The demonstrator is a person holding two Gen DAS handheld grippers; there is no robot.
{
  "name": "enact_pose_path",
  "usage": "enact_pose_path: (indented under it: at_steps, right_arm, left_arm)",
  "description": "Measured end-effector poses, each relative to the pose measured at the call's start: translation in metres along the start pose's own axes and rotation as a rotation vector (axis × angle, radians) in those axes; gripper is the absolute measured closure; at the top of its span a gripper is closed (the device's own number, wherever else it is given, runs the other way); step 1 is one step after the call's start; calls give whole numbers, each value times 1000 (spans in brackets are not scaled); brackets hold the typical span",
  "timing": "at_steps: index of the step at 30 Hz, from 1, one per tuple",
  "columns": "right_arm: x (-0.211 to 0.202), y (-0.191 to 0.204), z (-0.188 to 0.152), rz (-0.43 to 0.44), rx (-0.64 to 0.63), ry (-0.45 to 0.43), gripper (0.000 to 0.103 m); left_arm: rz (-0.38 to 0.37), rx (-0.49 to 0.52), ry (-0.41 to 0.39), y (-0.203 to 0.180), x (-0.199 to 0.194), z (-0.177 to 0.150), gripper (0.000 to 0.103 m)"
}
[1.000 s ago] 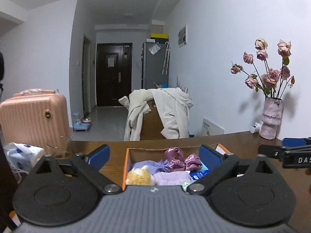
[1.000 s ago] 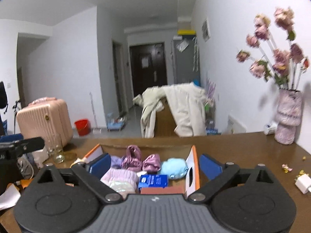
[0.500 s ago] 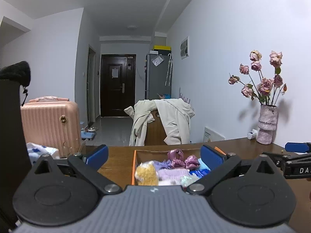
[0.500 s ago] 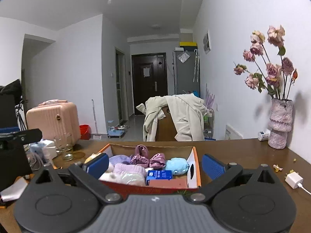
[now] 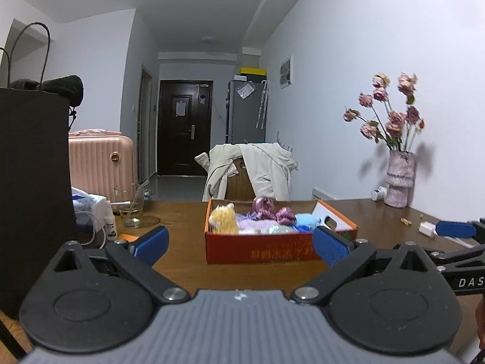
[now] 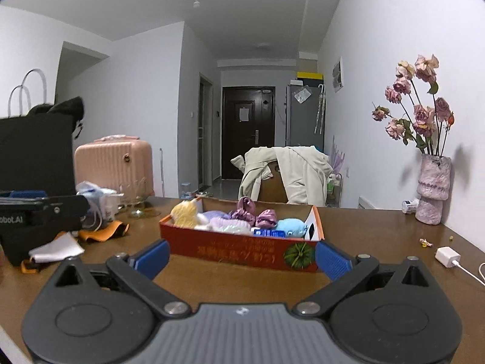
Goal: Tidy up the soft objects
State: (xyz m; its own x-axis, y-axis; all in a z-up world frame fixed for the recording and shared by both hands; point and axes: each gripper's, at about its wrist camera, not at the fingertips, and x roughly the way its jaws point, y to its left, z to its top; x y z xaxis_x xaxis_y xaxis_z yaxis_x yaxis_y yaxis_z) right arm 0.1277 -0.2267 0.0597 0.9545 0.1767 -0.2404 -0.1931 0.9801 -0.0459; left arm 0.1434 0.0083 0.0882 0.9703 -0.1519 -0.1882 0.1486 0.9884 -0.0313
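- Seemingly near done: the red cardboard box sits mid-table, packed with a yellow plush, purple satin scrunchies, a blue plush.
- Both the left gripper and the right gripper gape wide, empty, short of the box.
- No soft items visibly left loose nearby.

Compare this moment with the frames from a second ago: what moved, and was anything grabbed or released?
Both grippers drew back from the red box: a second ago they hung close over its contents, now its whole front wall shows beyond them. The left gripper and the right gripper were open and empty throughout; nothing was taken or let go. The yellow plush, purple satin pieces and blue plush lie in the box as before.
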Motion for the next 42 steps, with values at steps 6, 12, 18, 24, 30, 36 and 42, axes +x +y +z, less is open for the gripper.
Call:
enact_pose_path:
  at_steps: [6,12,18,24,30,36,42]
  right_arm:
    - [-31,22,-33,-17,-35,-17,0]
    - [-59,34,-70,6,13,-6,0]
    - [-71,42,-96,6,3,12,0]
    - [-69,45,-97,1,-3,21,0]
    - [-71,43,-95,-2,11,6,0]
    - [-66,40,-93,4,27,29,0]
    - [-67,39,-93,-4,29,21,0]
  left_arm:
    - [24,35,-50,-7,-45,-28,0]
    - [43,37,-45,-9,-79,-64,0]
    - [45,29,-5,-6,-91,-92,0]
    - [69,8,26,-1,-87,-98,0]
    - [68,0,19,2,-87,-94,0]
    - [62,6,28,0,-84,-96,0]
    - [63,5,22,-1,-86,-96,0]
